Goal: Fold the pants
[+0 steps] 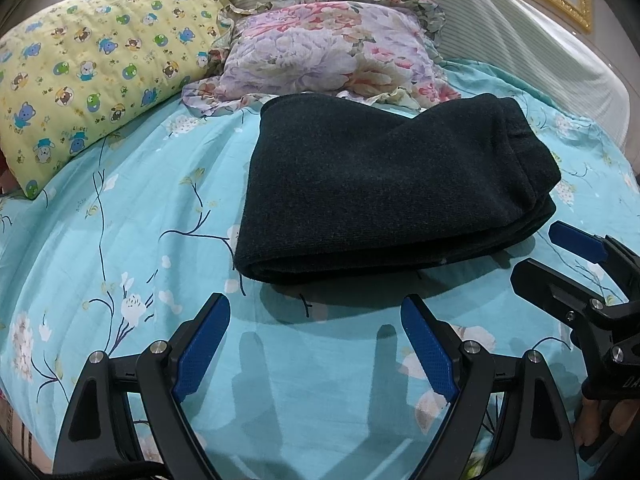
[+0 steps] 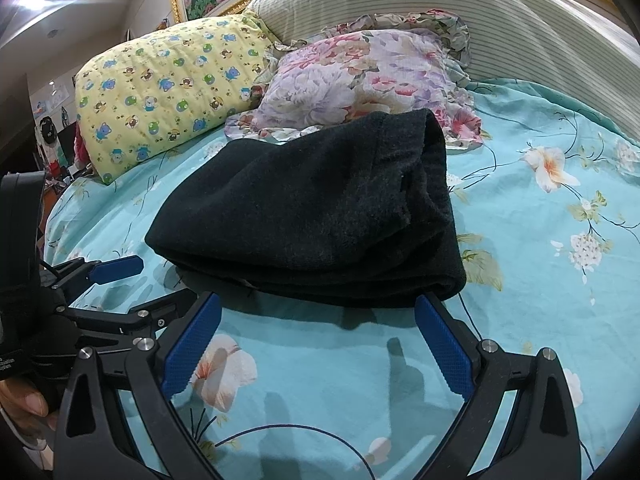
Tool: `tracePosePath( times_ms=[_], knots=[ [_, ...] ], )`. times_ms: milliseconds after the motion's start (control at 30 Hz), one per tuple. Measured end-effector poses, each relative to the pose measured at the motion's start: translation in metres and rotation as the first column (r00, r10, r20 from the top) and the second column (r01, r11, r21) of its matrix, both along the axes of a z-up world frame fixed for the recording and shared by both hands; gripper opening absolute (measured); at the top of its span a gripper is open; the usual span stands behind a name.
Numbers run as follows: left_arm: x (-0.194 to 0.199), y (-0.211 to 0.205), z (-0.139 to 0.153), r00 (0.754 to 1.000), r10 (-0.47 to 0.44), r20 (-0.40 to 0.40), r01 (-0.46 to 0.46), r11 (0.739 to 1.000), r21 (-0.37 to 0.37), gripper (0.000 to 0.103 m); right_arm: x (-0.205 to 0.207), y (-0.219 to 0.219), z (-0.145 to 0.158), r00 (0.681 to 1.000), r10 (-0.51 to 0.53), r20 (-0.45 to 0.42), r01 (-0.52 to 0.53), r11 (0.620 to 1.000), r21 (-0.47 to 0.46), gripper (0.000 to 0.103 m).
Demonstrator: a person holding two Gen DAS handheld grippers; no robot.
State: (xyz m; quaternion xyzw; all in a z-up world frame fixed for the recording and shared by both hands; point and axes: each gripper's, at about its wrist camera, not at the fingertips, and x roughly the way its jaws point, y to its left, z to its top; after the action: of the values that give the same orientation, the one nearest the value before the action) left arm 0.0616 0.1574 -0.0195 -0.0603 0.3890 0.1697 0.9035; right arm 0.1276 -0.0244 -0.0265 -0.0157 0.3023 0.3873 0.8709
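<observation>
Folded dark pants (image 1: 396, 188) are lying on the bed (image 1: 120, 216) just ahead of the left gripper (image 1: 316, 312) and right gripper (image 2: 318, 312), both gaping wide, gripping nothing.

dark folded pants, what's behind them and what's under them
Behind the dark folded pants lies a floral pillow with a yellow bear-print pillow beside it, then a striped headboard. Under them is the turquoise floral sheet; the covered patch is hidden.
</observation>
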Motion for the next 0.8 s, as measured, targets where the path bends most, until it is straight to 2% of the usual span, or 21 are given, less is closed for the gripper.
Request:
tracePosePath(
  times_ms=[800],
  knots=[
    [0.0007, 0.0032, 0.0024, 1.0, 0.018, 0.0, -0.018, 1.0, -0.003, 0.088, -0.0005, 0.001, 0.001, 1.0, 0.0, 0.003, 0.0, 1.0, 0.002, 0.098]
  ],
)
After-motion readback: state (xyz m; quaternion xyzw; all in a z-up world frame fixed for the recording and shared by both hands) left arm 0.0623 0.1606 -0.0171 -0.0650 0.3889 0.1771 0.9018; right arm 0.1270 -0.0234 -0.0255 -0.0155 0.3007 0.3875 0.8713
